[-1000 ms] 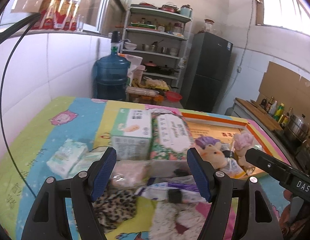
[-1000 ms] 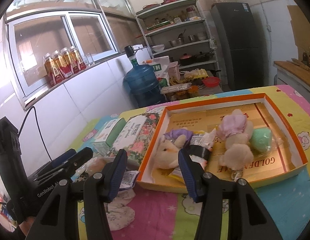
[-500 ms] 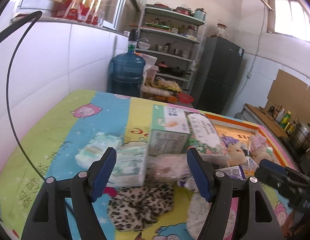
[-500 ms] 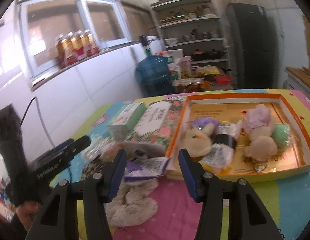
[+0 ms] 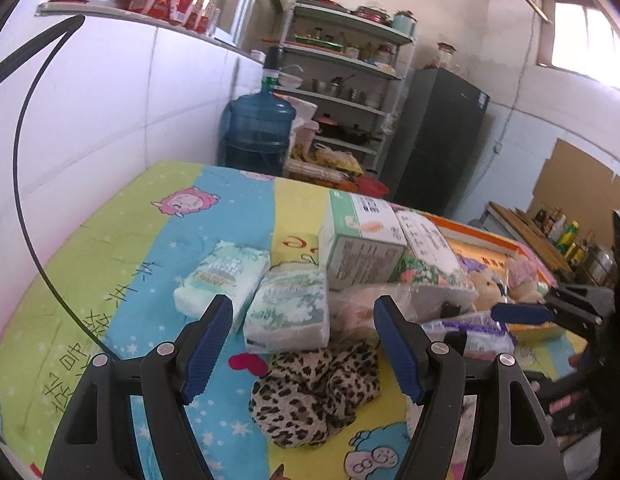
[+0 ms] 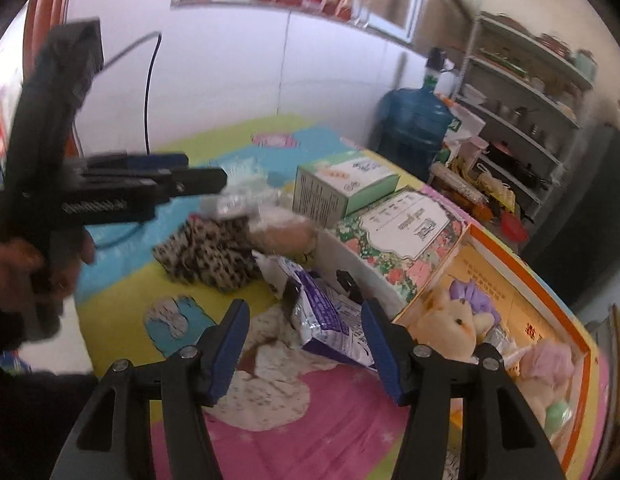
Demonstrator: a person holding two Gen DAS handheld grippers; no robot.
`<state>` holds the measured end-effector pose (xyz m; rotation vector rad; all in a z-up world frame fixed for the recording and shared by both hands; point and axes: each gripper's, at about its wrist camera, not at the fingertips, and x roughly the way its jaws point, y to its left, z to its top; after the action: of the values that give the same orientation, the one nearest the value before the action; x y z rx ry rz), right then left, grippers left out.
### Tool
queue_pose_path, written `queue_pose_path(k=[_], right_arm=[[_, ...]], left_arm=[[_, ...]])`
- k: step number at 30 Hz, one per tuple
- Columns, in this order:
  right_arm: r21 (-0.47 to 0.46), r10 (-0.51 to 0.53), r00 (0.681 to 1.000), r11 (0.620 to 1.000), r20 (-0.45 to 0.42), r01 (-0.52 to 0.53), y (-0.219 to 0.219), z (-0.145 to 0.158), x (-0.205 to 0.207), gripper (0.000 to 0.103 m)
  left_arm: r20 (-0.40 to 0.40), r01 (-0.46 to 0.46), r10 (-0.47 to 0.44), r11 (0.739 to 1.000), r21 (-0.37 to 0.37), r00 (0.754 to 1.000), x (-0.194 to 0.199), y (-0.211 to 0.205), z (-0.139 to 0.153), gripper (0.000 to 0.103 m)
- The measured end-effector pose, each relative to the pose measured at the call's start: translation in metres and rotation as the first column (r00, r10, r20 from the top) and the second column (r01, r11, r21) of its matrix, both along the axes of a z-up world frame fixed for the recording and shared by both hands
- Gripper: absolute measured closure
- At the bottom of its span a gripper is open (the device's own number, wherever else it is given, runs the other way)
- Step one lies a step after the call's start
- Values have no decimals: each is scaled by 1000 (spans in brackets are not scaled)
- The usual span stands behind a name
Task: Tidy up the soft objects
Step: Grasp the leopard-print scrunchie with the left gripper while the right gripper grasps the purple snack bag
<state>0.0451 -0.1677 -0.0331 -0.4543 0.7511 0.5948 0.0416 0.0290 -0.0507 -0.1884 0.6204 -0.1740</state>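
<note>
My left gripper (image 5: 303, 312) is open above the sheet, framing a green-white tissue pack (image 5: 287, 308); a second pack (image 5: 223, 276) lies to its left. A leopard-print cloth (image 5: 314, 392) is bunched just below the fingers. My right gripper (image 6: 305, 316) is open and tilted, with a purple-white packet (image 6: 330, 320) lying between its fingertips, not pressed. Under it spreads a white patterned cloth (image 6: 269, 376). The orange tray (image 6: 486, 240) at the right holds a cream plush (image 6: 458, 320), a lilac plush (image 6: 546, 364) and a green ball (image 6: 558, 416).
A green-white box (image 5: 362, 240) and a floral tissue pack (image 5: 430, 256) stand beside the tray. A pink bagged item (image 5: 362, 308) lies against them. A tiled wall borders the left side. A water jug (image 5: 257, 128), shelves and a dark fridge stand behind the table.
The left gripper slid left, so the tissue packs now sit between its fingers. The right gripper rolled and swung left from the tray to the purple packet and cloths.
</note>
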Motion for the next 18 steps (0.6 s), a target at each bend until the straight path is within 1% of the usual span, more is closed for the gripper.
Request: queue_pose_path(k=[1, 3, 5, 6, 11, 15, 18], right_arm=[[-17, 9, 1000, 1000, -9, -9, 1, -3, 2, 45], [-40, 21, 1000, 999, -19, -22, 2, -8, 4, 51], [-50, 30, 999, 998, -36, -32, 3, -12, 6, 67], [-49, 33, 999, 998, -43, -35, 4, -13, 6, 70], [-19, 26, 998, 999, -55, -27, 0, -12, 7, 74], [53, 4, 998, 999, -63, -1, -8, -5, 6, 76], [111, -15, 999, 994, -52, 21, -15, 2, 0, 78]], left_arm=[[-3, 13, -13, 1000, 5, 1000, 0, 0, -1, 29], [-1, 31, -31, 999, 21, 1000, -2, -1, -3, 29], [0, 47, -47, 999, 26, 999, -4, 0, -5, 29], [1, 57, -57, 998, 23, 998, -5, 1, -6, 29], [-13, 111, -111, 994, 10, 994, -7, 2, -13, 29], [-41, 126, -125, 992, 13, 991, -7, 3, -22, 28], [-70, 137, -136, 991, 8, 988, -4, 2, -29, 29]])
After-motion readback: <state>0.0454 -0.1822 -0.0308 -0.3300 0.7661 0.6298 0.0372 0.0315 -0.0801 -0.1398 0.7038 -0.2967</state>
